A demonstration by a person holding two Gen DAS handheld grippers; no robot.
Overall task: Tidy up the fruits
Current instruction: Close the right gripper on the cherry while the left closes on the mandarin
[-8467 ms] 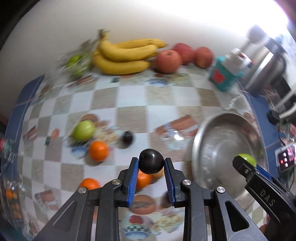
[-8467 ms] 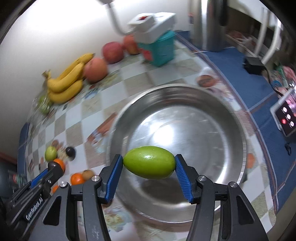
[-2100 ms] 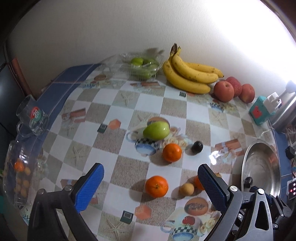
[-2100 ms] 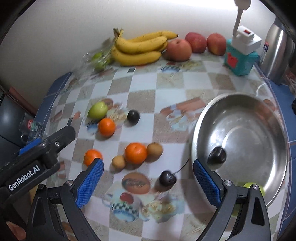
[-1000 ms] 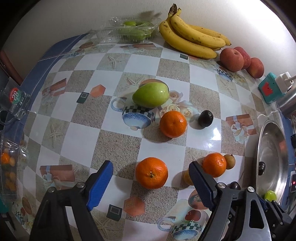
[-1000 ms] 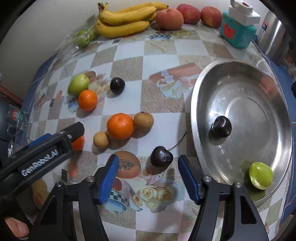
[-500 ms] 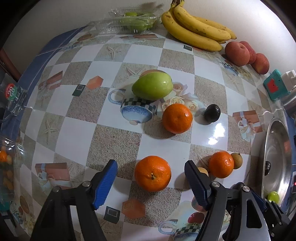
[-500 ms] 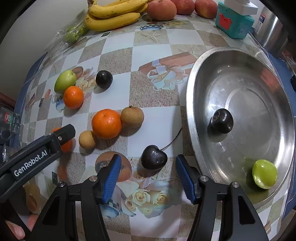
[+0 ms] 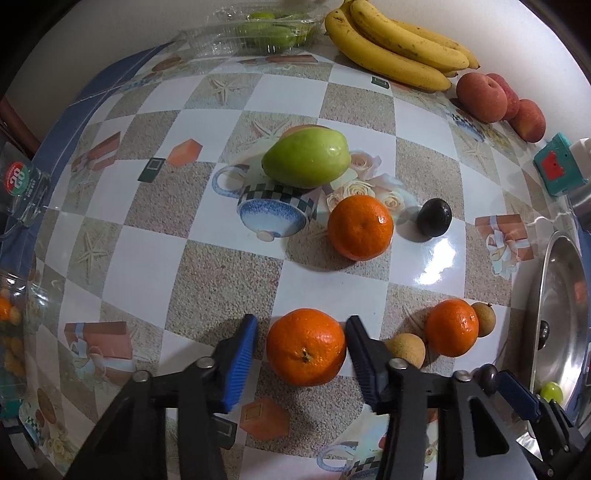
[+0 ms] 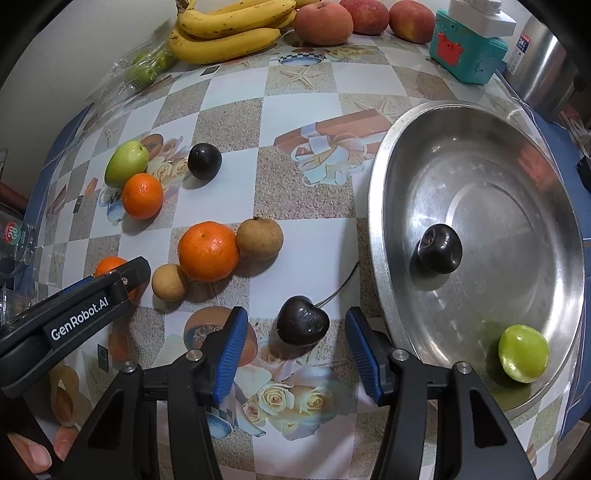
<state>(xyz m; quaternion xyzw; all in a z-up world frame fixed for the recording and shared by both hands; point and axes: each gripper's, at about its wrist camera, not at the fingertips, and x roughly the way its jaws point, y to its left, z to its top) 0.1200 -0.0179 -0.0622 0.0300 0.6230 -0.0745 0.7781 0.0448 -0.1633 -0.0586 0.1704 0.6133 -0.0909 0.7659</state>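
Note:
My left gripper is open around an orange on the table; its right pad touches the fruit, the left pad stands a little off. My right gripper is open around a dark cherry with a stem, pads apart from it. The steel bowl at the right holds a dark plum and a small green fruit. Loose on the table are two more oranges, two brown longans, a dark plum and a green mango.
Bananas, peaches and a clear box of green fruit line the far wall. A teal box and a steel kettle stand behind the bowl. A glass mug sits at the left edge.
Both grippers have come down and forward and narrowed: the left one now brackets the near orange, the right one brackets the cherry. The fruits have not moved.

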